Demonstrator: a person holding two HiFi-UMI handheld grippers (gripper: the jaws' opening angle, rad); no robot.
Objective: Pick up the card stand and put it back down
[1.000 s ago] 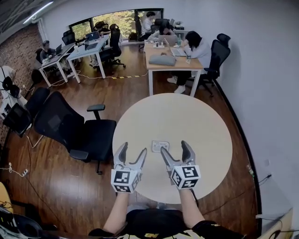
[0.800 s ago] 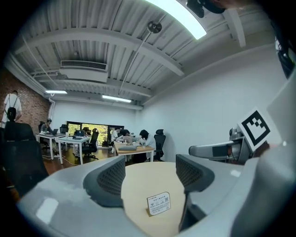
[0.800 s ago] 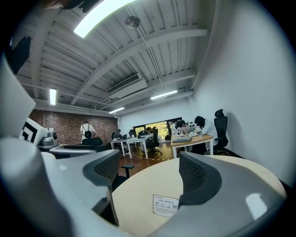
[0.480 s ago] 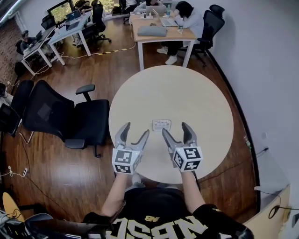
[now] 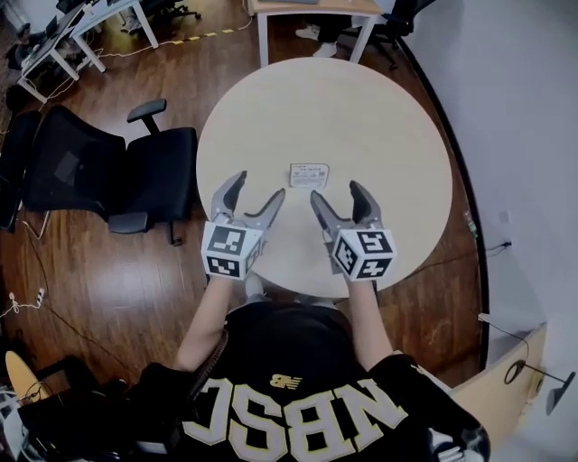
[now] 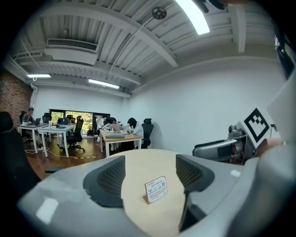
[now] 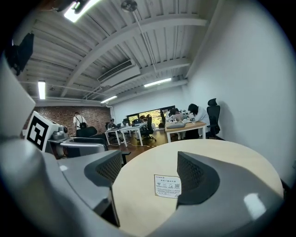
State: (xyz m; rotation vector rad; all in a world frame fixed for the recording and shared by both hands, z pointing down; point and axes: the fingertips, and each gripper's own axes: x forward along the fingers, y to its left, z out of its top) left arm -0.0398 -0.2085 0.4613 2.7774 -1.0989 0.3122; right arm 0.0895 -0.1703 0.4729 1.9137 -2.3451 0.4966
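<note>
The card stand (image 5: 309, 175) is a small white printed card that stands upright on the round beige table (image 5: 379, 117), on the side near me. Both grippers hover just short of it, over the table's near edge. My left gripper (image 5: 256, 189) is to its left, jaws open and empty; in the left gripper view the card stand (image 6: 156, 189) shows ahead between the fingers. My right gripper (image 5: 338, 193) is to its right, jaws closing with nothing between them. In the right gripper view the card stand (image 7: 167, 186) sits beyond the tips, partly behind the right finger (image 7: 196, 178).
A black office chair (image 5: 108, 171) stands on the wooden floor left of the table. A white wall runs along the right. A wooden desk (image 5: 312, 7) is beyond the table's far edge, and more desks with people show in the gripper views.
The head view has tipped further down, so the table sits higher in frame. The right gripper's jaws have narrowed. Both grippers stay just short of the card stand, which has not moved.
</note>
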